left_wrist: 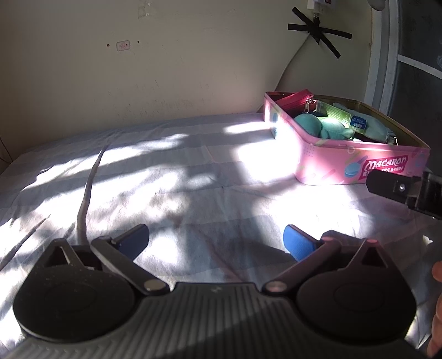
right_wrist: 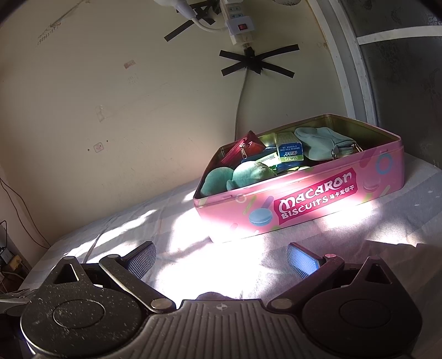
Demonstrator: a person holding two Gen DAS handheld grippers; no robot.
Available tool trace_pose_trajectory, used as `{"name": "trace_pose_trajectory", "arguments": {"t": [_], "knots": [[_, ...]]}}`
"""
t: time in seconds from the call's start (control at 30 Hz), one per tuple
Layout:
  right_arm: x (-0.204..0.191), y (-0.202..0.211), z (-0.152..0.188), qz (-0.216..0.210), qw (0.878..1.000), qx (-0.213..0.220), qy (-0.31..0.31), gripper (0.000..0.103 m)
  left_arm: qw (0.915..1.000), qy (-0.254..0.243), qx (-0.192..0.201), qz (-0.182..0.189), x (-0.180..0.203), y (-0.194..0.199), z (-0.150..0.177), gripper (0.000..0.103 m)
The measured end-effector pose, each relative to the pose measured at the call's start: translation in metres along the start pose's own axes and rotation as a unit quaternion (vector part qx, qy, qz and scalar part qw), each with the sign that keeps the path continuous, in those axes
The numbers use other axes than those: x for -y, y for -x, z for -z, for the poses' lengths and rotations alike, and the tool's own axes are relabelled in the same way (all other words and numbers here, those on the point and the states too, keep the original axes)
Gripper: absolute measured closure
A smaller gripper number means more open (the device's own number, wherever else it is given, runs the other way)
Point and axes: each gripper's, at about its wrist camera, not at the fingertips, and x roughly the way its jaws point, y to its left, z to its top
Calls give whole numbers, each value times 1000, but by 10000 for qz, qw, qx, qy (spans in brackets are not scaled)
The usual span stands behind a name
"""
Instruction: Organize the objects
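The left gripper (left_wrist: 216, 243) is held with its blue-padded fingers spread wide and nothing between them, low over a pale striped sheet (left_wrist: 138, 176) crossed by bright sunlight and shadow. The right gripper (right_wrist: 221, 261) is likewise spread wide and empty, above the same sheet. Far and to the right, a pink biscuit tin (right_wrist: 304, 204) is set on the sheet, its lid off; a red zip pouch (right_wrist: 243, 147), teal plush toys (right_wrist: 243, 174), a small green-and-blue box (right_wrist: 288, 150) and a mint pouch (right_wrist: 320, 143) are packed inside. Behind it, a cream wall (right_wrist: 124, 110) is seen with a cable fixed by black tape (right_wrist: 257, 62) below a power strip (right_wrist: 237, 24).
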Motion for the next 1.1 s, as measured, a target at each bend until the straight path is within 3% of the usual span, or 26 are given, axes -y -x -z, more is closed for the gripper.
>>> {"name": "trace_pose_trajectory", "arguments": {"t": [1.1], "knots": [[2, 0, 5, 19, 10000, -24, -40, 7, 9999, 5, -111, 56, 2, -4, 2, 0]]}}
